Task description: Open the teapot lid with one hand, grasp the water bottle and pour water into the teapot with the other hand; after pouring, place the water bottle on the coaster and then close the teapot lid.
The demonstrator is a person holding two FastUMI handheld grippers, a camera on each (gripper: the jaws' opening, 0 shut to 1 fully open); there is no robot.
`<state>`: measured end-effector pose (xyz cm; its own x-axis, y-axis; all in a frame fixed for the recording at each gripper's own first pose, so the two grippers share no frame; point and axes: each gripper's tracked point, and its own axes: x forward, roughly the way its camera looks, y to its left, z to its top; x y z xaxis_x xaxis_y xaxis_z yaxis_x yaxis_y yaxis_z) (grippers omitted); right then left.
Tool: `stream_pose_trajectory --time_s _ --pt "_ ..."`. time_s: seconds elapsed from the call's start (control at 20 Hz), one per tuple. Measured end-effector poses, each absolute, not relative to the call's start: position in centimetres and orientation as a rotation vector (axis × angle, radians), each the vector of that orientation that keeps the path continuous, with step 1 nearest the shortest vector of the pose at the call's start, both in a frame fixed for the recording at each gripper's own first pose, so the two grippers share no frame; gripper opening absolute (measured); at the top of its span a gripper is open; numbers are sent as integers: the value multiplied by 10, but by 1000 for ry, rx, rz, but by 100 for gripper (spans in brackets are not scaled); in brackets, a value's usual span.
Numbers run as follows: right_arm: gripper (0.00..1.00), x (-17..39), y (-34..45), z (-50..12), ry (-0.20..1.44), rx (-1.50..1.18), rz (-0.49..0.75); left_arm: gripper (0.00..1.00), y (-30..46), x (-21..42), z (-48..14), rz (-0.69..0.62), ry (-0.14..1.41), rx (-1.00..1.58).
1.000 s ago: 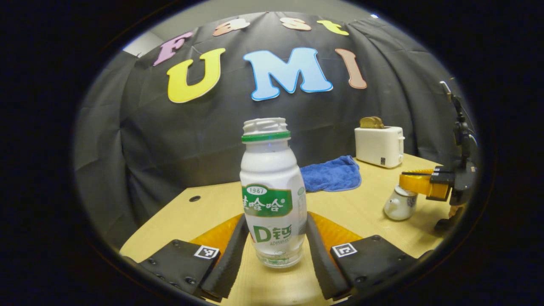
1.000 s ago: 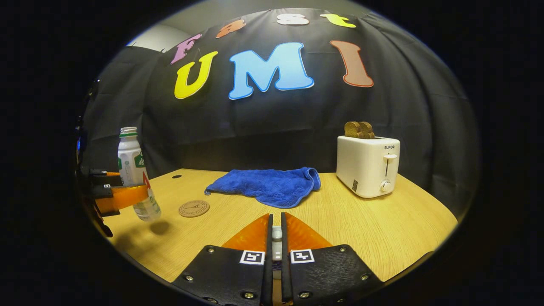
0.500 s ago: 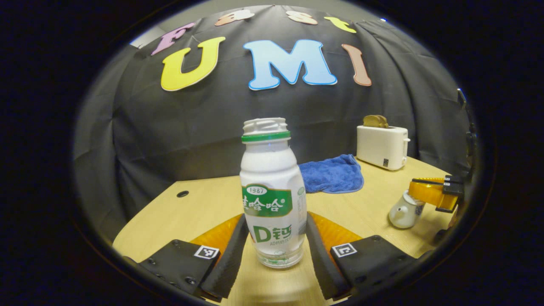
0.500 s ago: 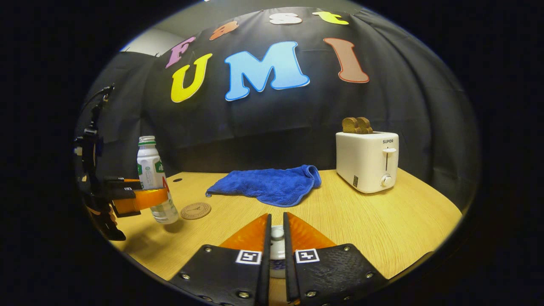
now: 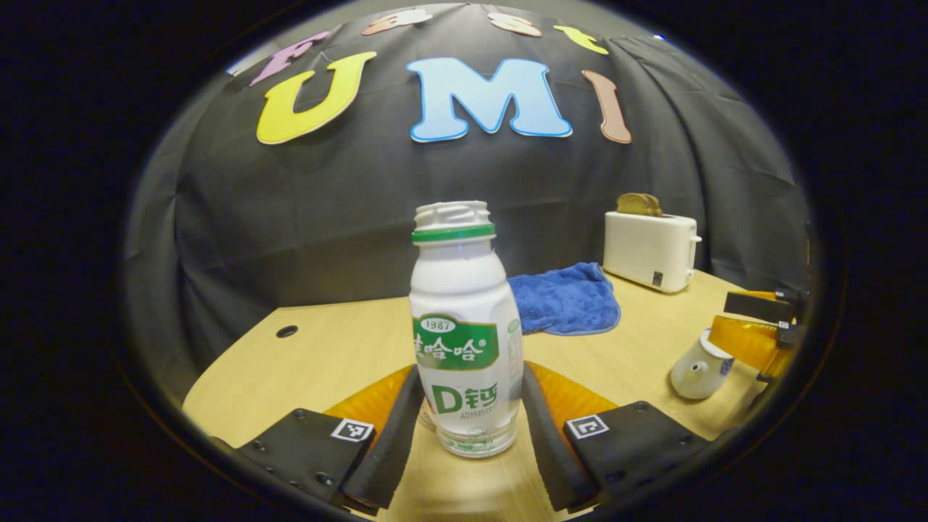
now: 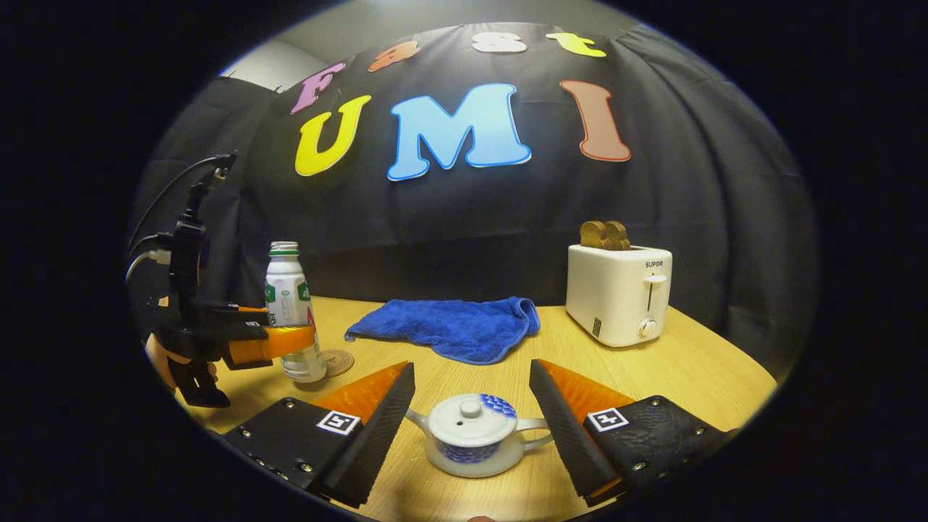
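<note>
Left gripper (image 5: pixel 467 428) clamps the white green-labelled plastic bottle (image 5: pixel 464 326) mid-frame; right gripper (image 6: pixel 471 413) gapes around the lidded white-and-blue ceramic teapot (image 6: pixel 471 433) at bottom centre.

- water bottle (image 5: pixel 465 326): white plastic with a green neck ring, a green-and-white label and a clear base; no cap on its threaded mouth; upright, gripped at its lower body between both fingers of the left tongs (image 5: pixel 467 428); in the right gripper view it stands at the left of the table (image 6: pixel 696 377), its base over or just beside the coaster
- coaster (image 6: pixel 338 362): round, tan, flat on the table, partly hidden behind the bottle's base
- teapot (image 6: pixel 473 433): small, squat, white with blue pattern; lid (image 6: pixel 467 418) seated on top, knob up; spout left, handle right; standing on the table between the spread fingers of the right tongs (image 6: pixel 471 413), untouched
</note>
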<state>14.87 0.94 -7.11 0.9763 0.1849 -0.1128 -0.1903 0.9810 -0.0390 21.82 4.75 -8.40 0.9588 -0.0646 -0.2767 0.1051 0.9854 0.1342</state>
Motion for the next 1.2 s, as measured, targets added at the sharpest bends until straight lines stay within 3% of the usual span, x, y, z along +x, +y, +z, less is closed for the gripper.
stream_pose_trajectory --time_s 0.05,0.1,0.15,0.25,0.35,0.45,0.8,0.85,1.0,1.05,1.1,1.2 --pt "98 148 10 -70 103 -61 188 87 48 223 -86 -88 280 147" --pt "98 147 10 -70 101 -69 188 82 48 227 -86 -90 284 142" --pt "98 147 11 -70 101 -71 189 87 47 231 -88 -96 288 133" --pt "98 146 14 -69 97 -66 193 87 48 239 -90 -102 289 117" --pt "98 146 13 -65 87 -61 193 75 49 247 -88 -110 275 103" --pt "98 145 13 -65 83 -53 192 87 54 254 -89 -105 270 104" --pt "98 145 13 -62 81 -29 194 87 62 263 -91 -88 255 45" --pt "98 145 13 -62 82 -30 194 77 62 262 -91 -89 255 48" --pt "98 146 13 -65 89 -36 193 87 63 261 -89 -91 259 61" --pt "98 146 13 -66 90 -39 192 82 65 260 -90 -82 264 68" --pt "98 146 13 -66 90 -41 191 86 69 258 -90 -73 268 72" --pt "98 146 14 -66 88 -44 190 82 71 257 -89 -75 261 56"
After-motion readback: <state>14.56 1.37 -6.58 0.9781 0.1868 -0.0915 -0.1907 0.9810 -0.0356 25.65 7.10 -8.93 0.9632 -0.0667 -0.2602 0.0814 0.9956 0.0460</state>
